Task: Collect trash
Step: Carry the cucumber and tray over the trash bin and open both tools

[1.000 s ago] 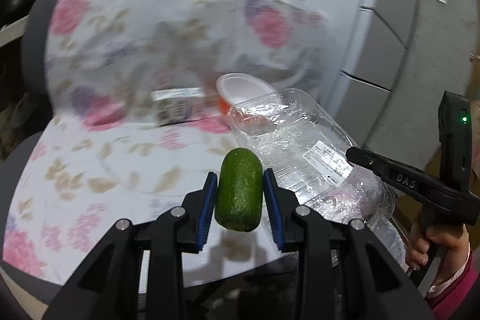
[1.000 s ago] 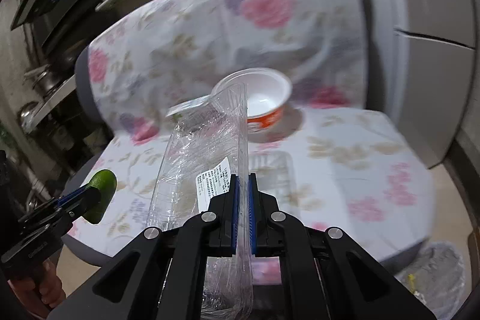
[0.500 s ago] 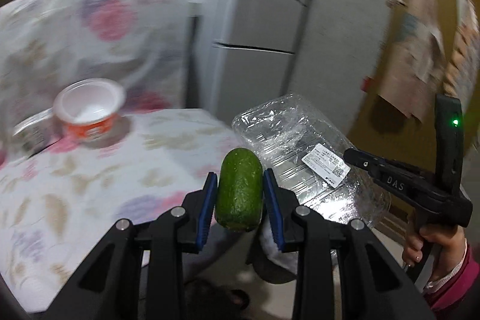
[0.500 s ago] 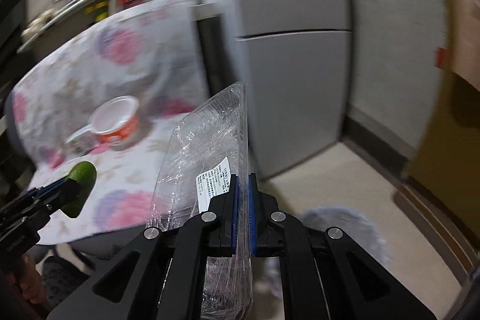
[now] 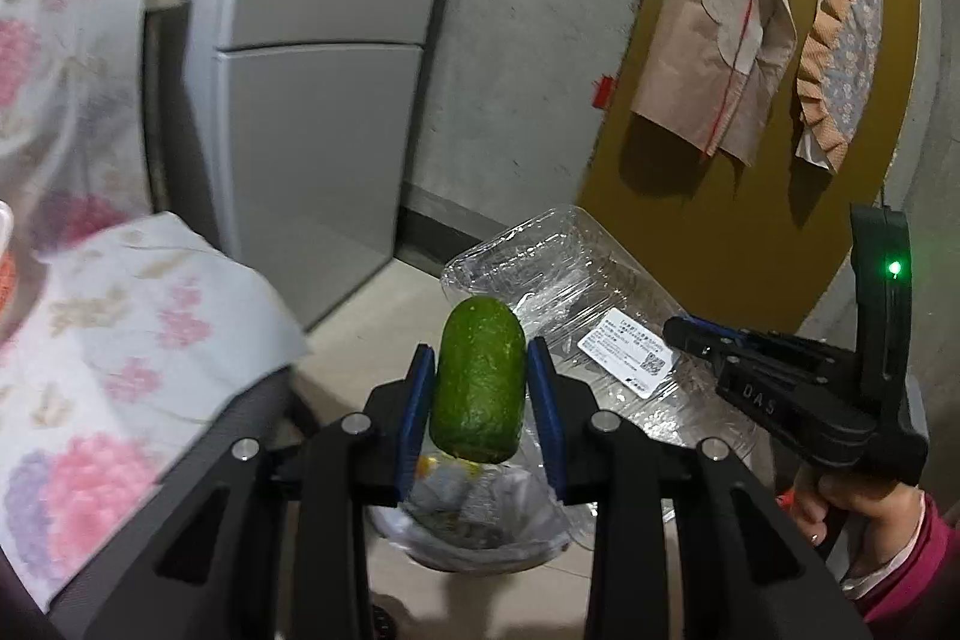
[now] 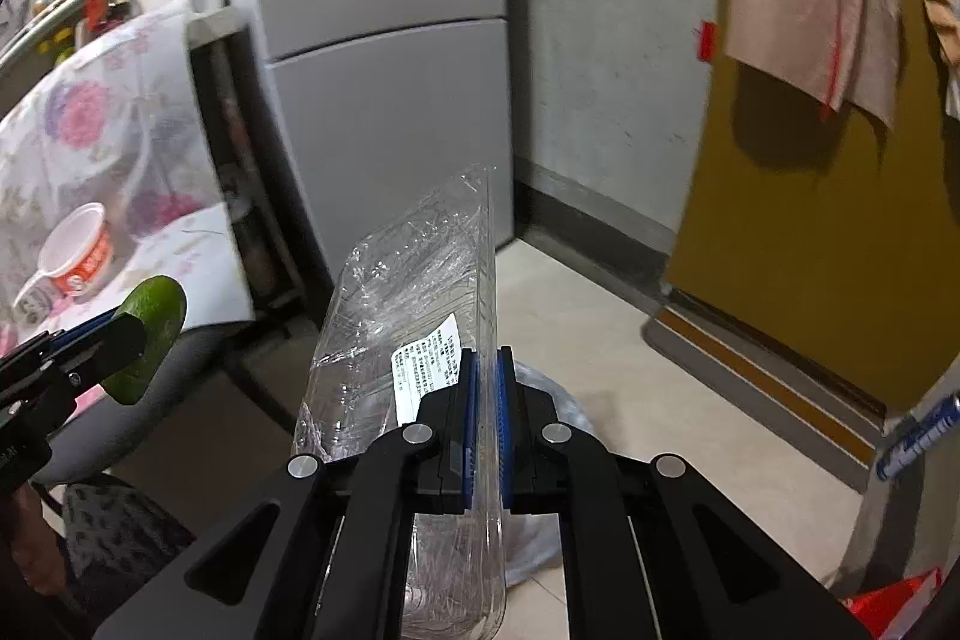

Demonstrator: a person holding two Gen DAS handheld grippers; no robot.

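My left gripper (image 5: 479,381) is shut on a green avocado (image 5: 477,379), which stands upright between the blue pads. The avocado (image 6: 150,337) also shows at the left of the right wrist view. My right gripper (image 6: 486,400) is shut on the edge of a clear plastic tray (image 6: 414,316) with a white label. That tray (image 5: 576,292) hangs just right of the avocado, with the right gripper (image 5: 690,334) clamped on it. Below both, on the floor, stands a trash bin lined with a grey bag (image 5: 474,526), with scraps inside. The same bag (image 6: 552,406) lies under the right gripper.
A chair with a flowered cover (image 5: 108,340) stands at the left and holds a white and orange cup (image 6: 75,256). A grey cabinet (image 5: 312,100) backs onto a concrete wall. A mustard door (image 6: 828,232) with hung cloths is at the right. A hand (image 5: 852,520) grips the right tool.
Both grippers swung right, away from the flowered chair and its cup, and sank over the floor. The bin has come into view beneath them. Both grips are unchanged.
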